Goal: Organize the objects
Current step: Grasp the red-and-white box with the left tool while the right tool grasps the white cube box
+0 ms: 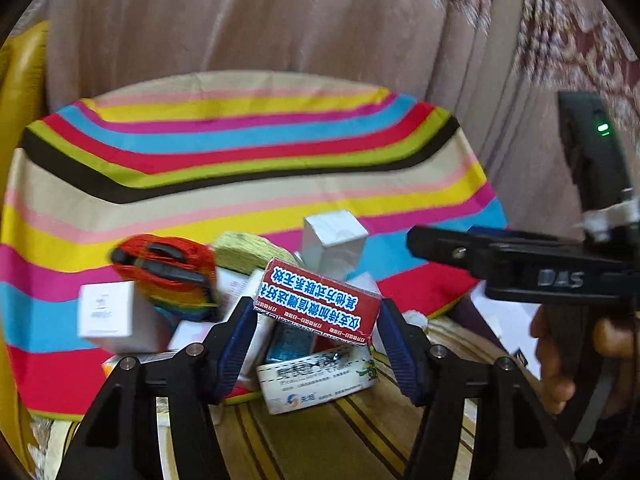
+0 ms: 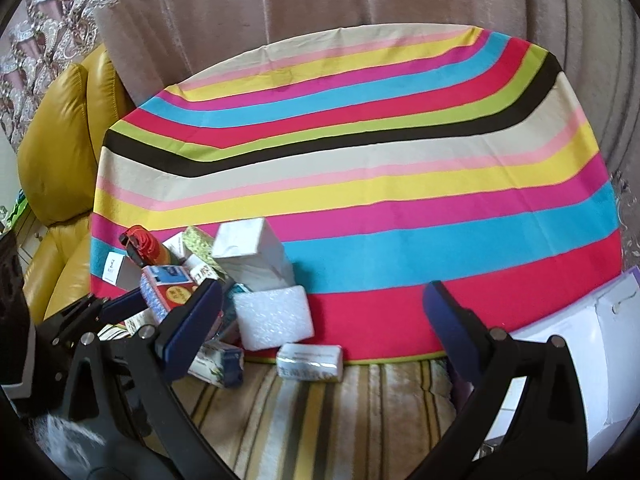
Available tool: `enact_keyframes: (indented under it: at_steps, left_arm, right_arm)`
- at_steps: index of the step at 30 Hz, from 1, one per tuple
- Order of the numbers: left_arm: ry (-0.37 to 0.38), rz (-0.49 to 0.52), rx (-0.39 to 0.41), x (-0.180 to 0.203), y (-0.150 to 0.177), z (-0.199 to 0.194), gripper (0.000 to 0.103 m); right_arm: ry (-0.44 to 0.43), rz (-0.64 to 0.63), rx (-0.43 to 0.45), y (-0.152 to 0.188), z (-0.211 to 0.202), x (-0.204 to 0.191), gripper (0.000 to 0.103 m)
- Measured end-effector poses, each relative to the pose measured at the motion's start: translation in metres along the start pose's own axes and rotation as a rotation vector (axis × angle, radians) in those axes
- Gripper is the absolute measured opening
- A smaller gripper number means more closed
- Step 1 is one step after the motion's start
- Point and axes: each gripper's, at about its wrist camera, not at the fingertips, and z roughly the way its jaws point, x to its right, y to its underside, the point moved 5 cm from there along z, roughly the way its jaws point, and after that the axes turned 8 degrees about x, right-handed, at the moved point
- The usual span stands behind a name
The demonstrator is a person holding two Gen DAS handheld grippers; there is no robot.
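Observation:
My left gripper (image 1: 318, 336) is shut on a red box (image 1: 316, 304) with blue and white print, its blue pads pressing both ends. The box hangs just above a pile of small boxes at the near edge of a striped cloth (image 2: 360, 160). In the right wrist view the same red box (image 2: 170, 286) shows at the left, beside one of the left gripper's pads (image 2: 120, 305). My right gripper (image 2: 320, 316) is open and holds nothing, over the cloth's near edge, right of the pile. Its black body (image 1: 520, 272) reaches in from the right.
The pile holds a tall white box (image 2: 252, 252), a white foam pad (image 2: 272, 316), a red bundle with a black handle (image 1: 168, 268), a green woven item (image 1: 244, 248) and a green-white box (image 1: 316, 376). A yellow chair (image 2: 60, 140) stands left, a white carton (image 2: 580, 340) right, curtains behind.

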Motion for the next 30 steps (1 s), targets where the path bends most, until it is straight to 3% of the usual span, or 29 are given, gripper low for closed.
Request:
enact_keyframes:
  at_steps: [7,16,21,25,30]
  left_arm:
    - [-0.121,-0.068,0.159,-0.017,-0.003,-0.035,0.063]
    - [-0.134,-0.169,0.174,-0.036,0.001,-0.038,0.063]
    - [-0.130,-0.186,0.176,-0.038,0.004,-0.039,0.063]
    - [-0.129,-0.190,0.176,-0.039,0.006,-0.040,0.063]
    - [-0.138,-0.164,0.178,-0.033,0.006,-0.041,0.063]
  right_arm:
    - [-0.009,-0.057,0.000,-0.003,0.018,-0.022,0.101]
    - [0.016,-0.137,-0.019,-0.001,0.045,-0.046,0.099]
    - [0.041,-0.154,-0.056,0.002,0.063,-0.048,0.080]
    - [0.025,-0.134,-0.066,0.003,0.064,-0.045,0.045]
    - [0.018,-0.099,-0.048,0.006,0.049,-0.037,0.045]
